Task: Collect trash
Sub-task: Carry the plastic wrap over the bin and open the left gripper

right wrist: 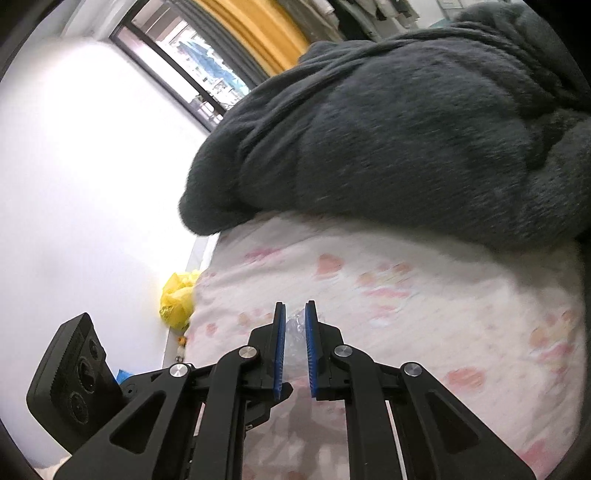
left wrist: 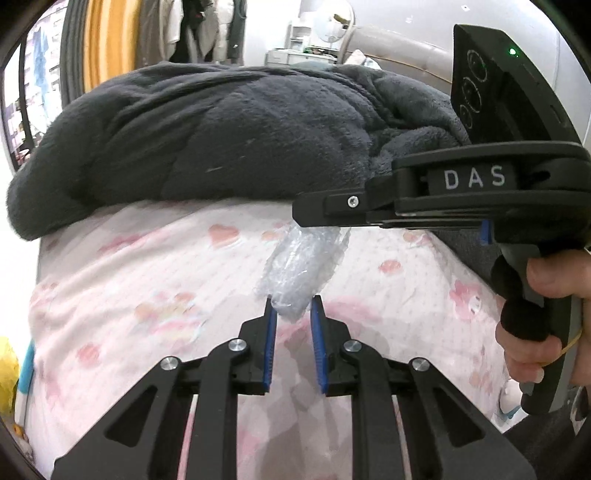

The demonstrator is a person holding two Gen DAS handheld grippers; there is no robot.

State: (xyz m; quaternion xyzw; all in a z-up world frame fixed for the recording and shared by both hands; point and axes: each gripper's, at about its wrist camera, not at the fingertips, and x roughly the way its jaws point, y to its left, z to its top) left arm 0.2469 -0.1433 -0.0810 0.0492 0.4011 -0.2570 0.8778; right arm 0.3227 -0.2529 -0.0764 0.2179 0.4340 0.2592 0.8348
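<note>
A crumpled piece of clear bubble wrap (left wrist: 301, 267) hangs over the pink flowered bedsheet (left wrist: 147, 295). In the left wrist view its lower end sits between the blue pads of my left gripper (left wrist: 291, 308), which look closed on it. Its upper end runs up under my right gripper (left wrist: 306, 218), which comes in from the right, held by a hand (left wrist: 546, 332). In the right wrist view the bubble wrap (right wrist: 295, 332) is pinched between the blue pads of my right gripper (right wrist: 294, 314).
A big dark grey fleece blanket (left wrist: 221, 140) is heaped on the far half of the bed. A yellow plastic bag (right wrist: 177, 299) lies beside the bed's left edge by the white wall (right wrist: 92, 184). A window and orange curtain (right wrist: 251, 33) are behind.
</note>
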